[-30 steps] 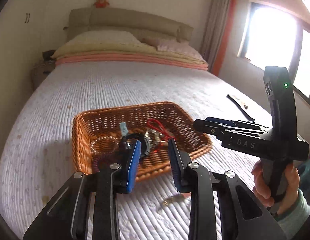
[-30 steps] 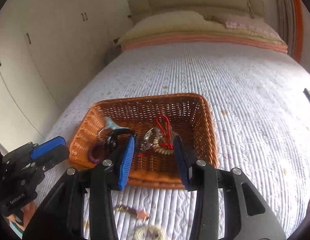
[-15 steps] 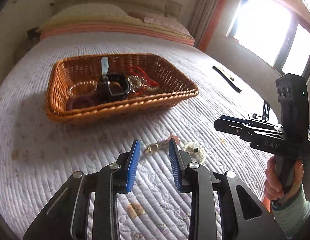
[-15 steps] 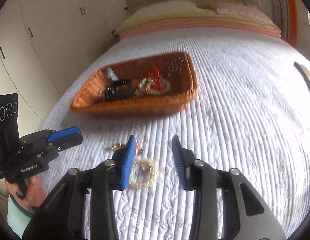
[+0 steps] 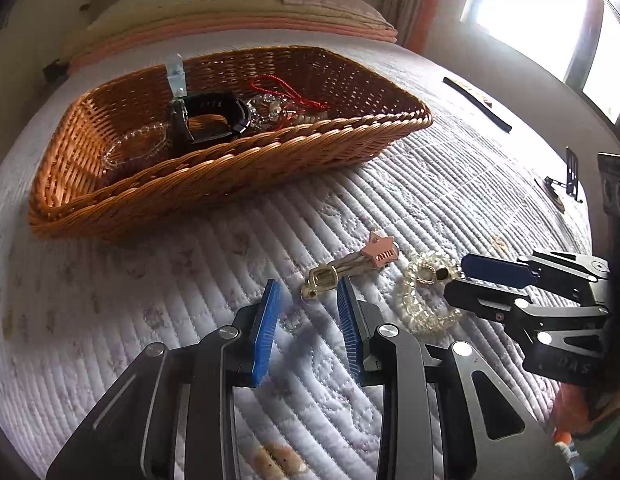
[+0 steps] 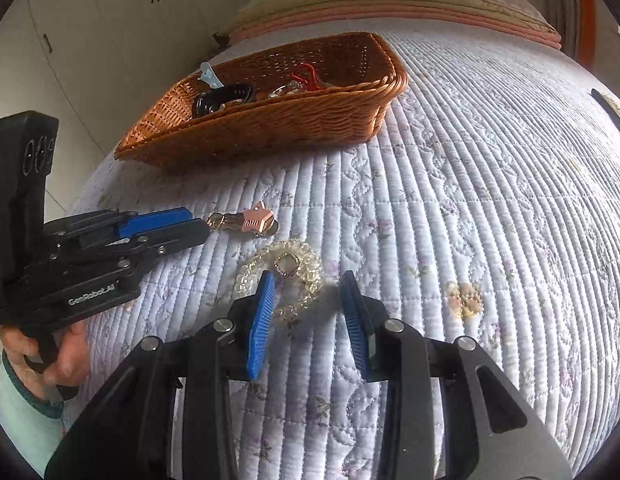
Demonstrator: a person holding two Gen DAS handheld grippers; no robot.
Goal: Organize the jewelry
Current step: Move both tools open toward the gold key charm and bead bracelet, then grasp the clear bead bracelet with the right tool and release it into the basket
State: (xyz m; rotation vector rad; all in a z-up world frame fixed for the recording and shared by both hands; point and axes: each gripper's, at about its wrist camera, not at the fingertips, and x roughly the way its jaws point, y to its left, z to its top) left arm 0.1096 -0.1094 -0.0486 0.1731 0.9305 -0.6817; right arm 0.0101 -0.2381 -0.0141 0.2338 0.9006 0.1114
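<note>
Both tools have been dropping away from above the basket over the last second and are now hanging low over the quilt, each one nosing toward a loose piece.

The wide bed with the white quilted cover (image 6: 490, 184) is carrying everything. On it the brown woven wicker basket (image 5: 237, 168) is already holding most of the jewelry: a black watch-like band (image 5: 213, 114), a clear beaded bracelet (image 5: 137, 144), a red cord piece (image 5: 285, 92) tangled with pale beads, and a light blue clip (image 5: 175, 74) standing up at the back. That part is looking done.

Two pieces are lying on the quilt in front of the basket, apart from it. The left tool (image 5: 310, 320) is standing with its blue pads spread and nothing between them, its tips just short of the gold clasp with the pink star charm (image 5: 350, 268). The right tool (image 6: 310, 308) is likewise spread and holding nothing, its pads straddling the near edge of the clear crystal beaded bracelet with a gold ring (image 6: 285, 276).

So, to my eye, the sorting is running near its end: those two pieces are waiting to be picked up and carried to the basket.
</note>
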